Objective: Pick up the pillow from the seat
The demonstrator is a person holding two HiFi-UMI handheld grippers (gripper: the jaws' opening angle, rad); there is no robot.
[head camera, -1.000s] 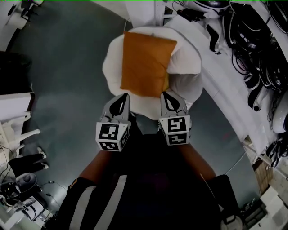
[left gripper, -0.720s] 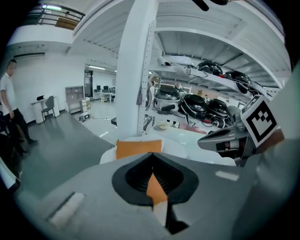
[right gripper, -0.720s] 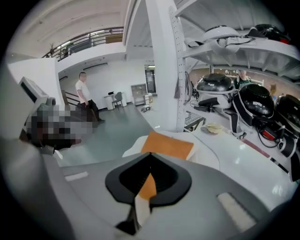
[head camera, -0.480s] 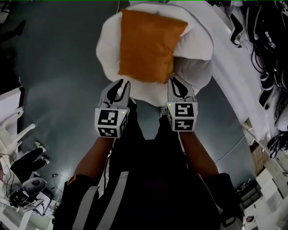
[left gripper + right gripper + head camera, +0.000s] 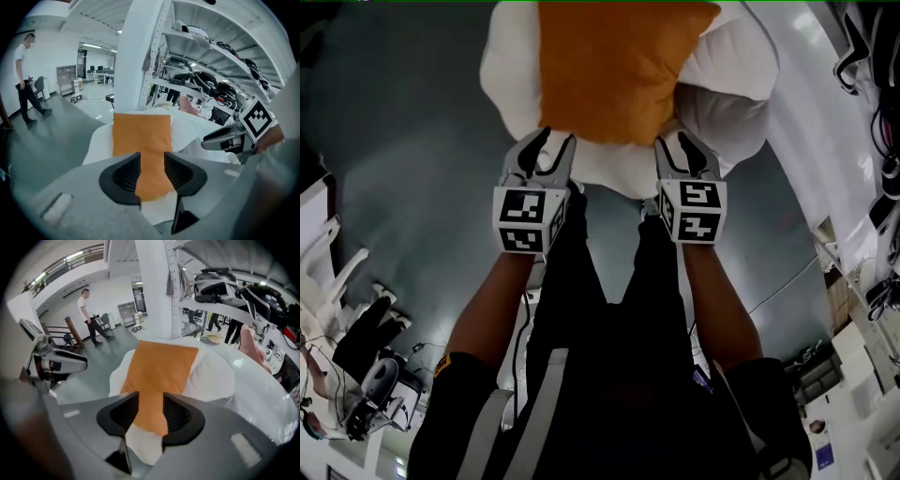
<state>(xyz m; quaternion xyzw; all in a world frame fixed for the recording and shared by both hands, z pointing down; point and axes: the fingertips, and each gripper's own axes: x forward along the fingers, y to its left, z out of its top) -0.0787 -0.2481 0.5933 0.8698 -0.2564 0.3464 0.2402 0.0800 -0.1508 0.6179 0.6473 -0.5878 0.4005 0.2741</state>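
An orange square pillow [image 5: 619, 66] lies on a white padded round seat [image 5: 511, 89]. My left gripper [image 5: 547, 148] is at the pillow's near left corner and my right gripper [image 5: 682, 150] at its near right corner, both low over the seat's front edge. Both sets of jaws are opening, and no pad presses on anything. In the left gripper view the pillow [image 5: 140, 133] shows through the gap of the left gripper [image 5: 151, 171], with the right gripper [image 5: 225, 138] beside it. In the right gripper view the pillow [image 5: 161, 364] lies just past the right gripper [image 5: 150, 411].
White shelving [image 5: 862, 112] with cables and gear runs along the right of the seat, and a white post [image 5: 140, 51] rises behind it. A person [image 5: 91, 317] walks on the grey floor far back. White furniture and clutter [image 5: 356, 375] stand at my lower left.
Both grippers have moved forward to the pillow's near edge, and their jaws have gone from shut to parted. The seat and pillow now fill more of the head view.
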